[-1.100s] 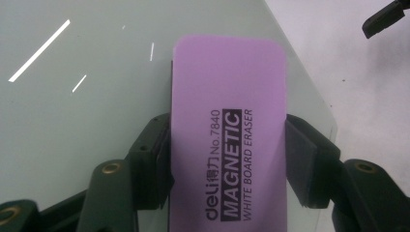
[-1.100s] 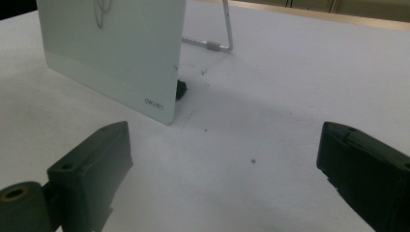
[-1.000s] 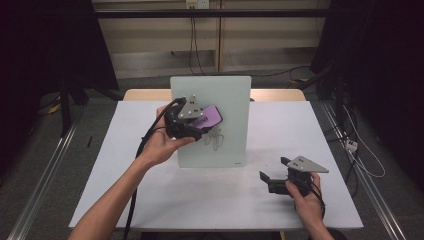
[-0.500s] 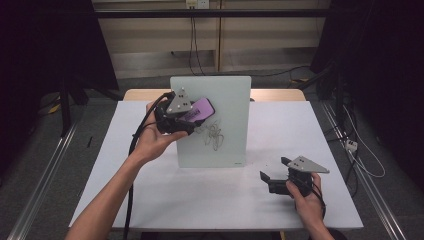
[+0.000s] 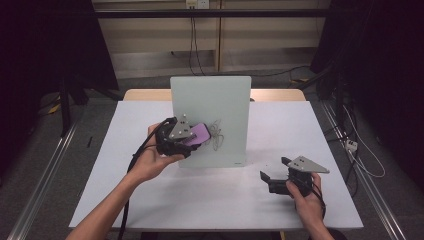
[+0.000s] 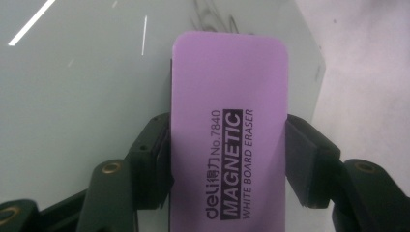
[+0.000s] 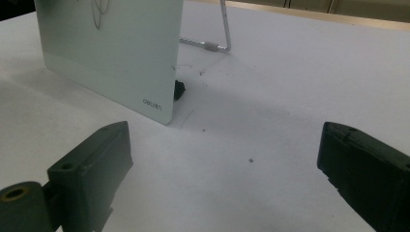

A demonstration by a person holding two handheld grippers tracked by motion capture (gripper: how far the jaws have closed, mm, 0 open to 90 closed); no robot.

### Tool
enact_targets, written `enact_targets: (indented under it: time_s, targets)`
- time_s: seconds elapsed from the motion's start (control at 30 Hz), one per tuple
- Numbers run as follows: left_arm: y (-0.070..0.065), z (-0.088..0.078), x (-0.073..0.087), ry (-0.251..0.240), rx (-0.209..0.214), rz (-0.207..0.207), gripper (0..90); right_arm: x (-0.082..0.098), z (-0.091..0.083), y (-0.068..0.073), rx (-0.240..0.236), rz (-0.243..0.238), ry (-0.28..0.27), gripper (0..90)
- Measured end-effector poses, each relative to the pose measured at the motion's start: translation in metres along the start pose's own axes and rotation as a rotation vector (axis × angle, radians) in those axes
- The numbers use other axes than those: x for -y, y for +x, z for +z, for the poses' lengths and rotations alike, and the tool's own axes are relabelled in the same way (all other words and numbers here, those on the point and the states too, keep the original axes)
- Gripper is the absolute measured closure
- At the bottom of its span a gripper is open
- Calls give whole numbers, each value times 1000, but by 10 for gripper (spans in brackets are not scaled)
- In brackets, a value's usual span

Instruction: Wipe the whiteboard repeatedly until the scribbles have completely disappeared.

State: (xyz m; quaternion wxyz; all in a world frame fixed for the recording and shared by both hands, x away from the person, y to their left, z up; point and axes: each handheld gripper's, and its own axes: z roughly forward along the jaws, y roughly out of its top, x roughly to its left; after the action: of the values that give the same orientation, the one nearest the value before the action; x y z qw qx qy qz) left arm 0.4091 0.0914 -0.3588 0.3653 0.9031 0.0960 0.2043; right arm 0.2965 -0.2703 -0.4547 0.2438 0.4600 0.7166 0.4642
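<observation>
White table (image 5: 150, 200) carrying an upright whiteboard (image 5: 220, 100), left gripper (image 5: 192, 137) clamping a purple eraser (image 6: 227, 140) against the board beside black scribbles (image 5: 216, 134), right gripper (image 5: 272, 170) resting apart, jaws gaping, holding nothing.

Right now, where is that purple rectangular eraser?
The purple rectangular magnetic eraser is clamped in the left gripper, left of centre in the high view, against the upright glass whiteboard beside the black scribble.

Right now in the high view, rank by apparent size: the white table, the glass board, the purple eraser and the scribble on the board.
1. white table
2. glass whiteboard
3. purple magnetic eraser and black scribble: they look about alike, and the left gripper partly covers the eraser, so no ranking.
</observation>
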Motion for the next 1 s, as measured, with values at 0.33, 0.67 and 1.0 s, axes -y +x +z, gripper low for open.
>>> enact_targets:
  time_s: [0.33, 0.67, 1.0]
  targets:
    - [7, -4, -10, -18, -15, 1, 409, 0, 1, 1, -5, -8, 2, 55]
    - [21, -11, -31, -89, -47, -23, 407, 0, 1, 1, -6, -9, 1, 55]
    - [-8, 18, -18, -13, 41, 22, 408, 0, 1, 1, -6, -10, 1, 55]
